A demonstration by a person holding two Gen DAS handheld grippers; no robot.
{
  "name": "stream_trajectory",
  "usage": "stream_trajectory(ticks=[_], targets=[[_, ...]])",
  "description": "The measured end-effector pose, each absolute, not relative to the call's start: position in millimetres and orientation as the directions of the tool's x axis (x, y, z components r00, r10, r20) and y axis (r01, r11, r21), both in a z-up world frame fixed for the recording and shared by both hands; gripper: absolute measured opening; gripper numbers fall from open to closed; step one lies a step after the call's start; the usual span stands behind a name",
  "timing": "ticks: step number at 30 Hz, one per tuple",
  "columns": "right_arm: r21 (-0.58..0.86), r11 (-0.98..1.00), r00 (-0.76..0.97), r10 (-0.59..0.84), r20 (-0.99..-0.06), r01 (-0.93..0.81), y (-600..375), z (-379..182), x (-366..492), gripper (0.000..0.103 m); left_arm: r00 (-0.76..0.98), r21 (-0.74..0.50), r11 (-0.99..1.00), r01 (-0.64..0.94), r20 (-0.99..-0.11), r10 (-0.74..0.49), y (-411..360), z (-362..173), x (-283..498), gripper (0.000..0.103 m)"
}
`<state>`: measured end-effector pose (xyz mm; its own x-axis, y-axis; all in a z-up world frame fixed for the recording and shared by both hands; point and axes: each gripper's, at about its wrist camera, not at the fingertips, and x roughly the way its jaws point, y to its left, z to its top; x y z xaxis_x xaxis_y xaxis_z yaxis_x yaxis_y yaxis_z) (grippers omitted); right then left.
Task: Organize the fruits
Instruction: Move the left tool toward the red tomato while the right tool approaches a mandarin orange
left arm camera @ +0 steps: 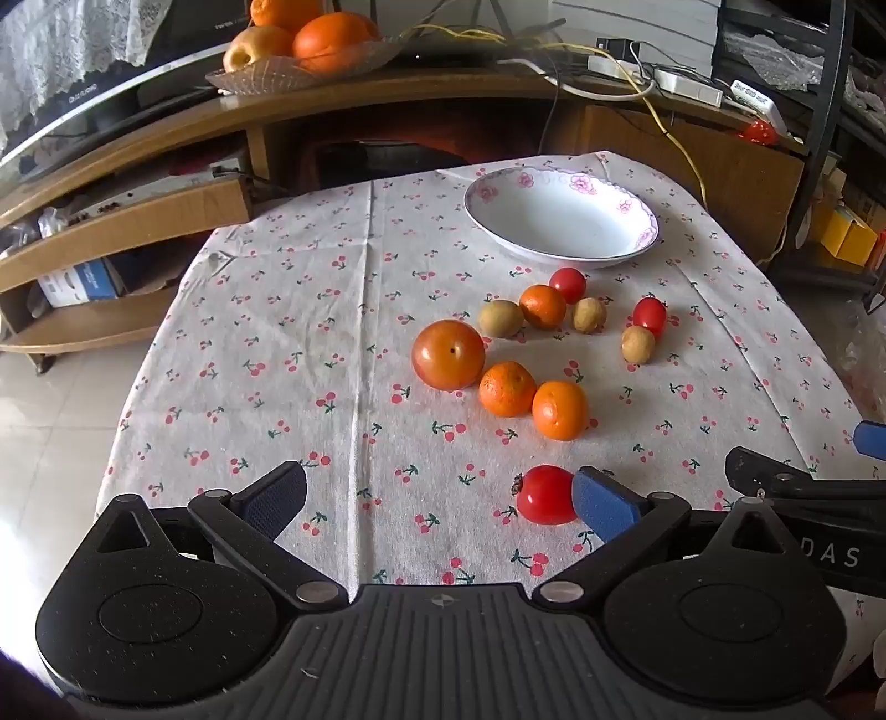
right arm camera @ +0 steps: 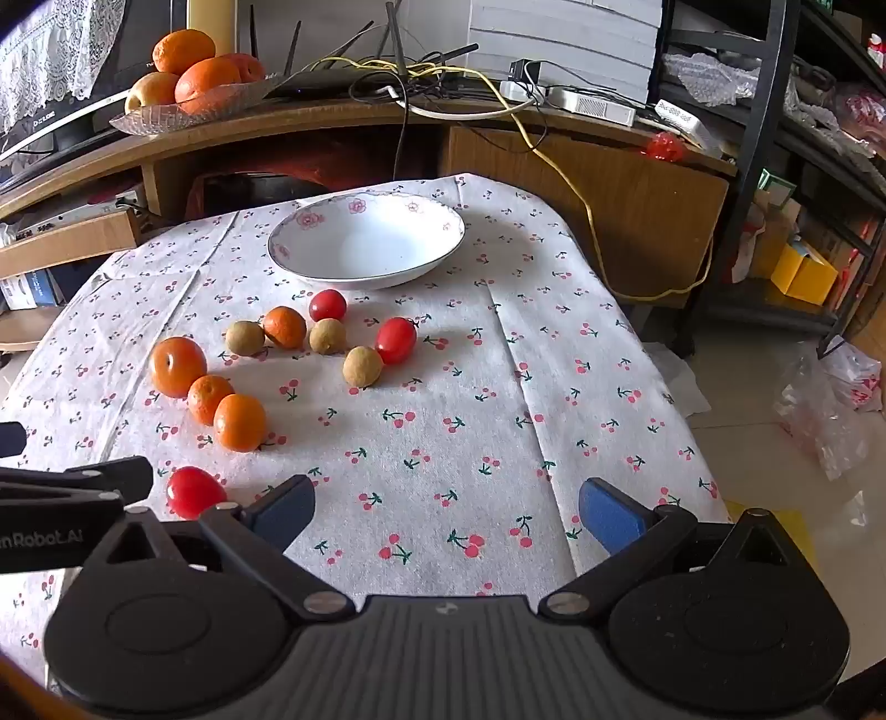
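A white flowered bowl (left arm camera: 562, 219) (right arm camera: 366, 243) stands empty at the far side of the cherry-print tablecloth (left arm camera: 310, 354). In front of it lie a persimmon (left arm camera: 447, 354) (right arm camera: 178, 366), three small oranges (left arm camera: 506, 389) (right arm camera: 240, 422), three brown longans (left arm camera: 500, 318) (right arm camera: 362, 366) and cherry tomatoes (left arm camera: 649, 314) (right arm camera: 395, 339). One cherry tomato (left arm camera: 545, 494) (right arm camera: 191, 491) lies nearest, just inside the right pad of my left gripper (left arm camera: 440, 501), which is wide open and holds nothing. My right gripper (right arm camera: 446, 512) is wide open over bare cloth, to the right of the fruit.
A wooden TV stand (left arm camera: 387, 105) runs behind the table, bearing a glass dish of large fruit (left arm camera: 299, 44) (right arm camera: 194, 72), cables and power strips. A black metal rack (right arm camera: 764, 138) and plastic bags (right arm camera: 825, 410) are at the right. Tiled floor lies beyond the table's edges.
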<state>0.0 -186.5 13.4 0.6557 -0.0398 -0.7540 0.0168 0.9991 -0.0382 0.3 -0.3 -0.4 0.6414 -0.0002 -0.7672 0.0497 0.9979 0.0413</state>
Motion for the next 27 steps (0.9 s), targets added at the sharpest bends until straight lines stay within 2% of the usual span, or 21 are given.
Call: stream_trajectory(ticks=[27], targets=[[-0.041,0.999,0.639,-0.040,-0.768,0.013,-182,6,0,0.101,0.616,0.038,0.998,0.045,-0.788,0.002,1,-10,1,0.103]])
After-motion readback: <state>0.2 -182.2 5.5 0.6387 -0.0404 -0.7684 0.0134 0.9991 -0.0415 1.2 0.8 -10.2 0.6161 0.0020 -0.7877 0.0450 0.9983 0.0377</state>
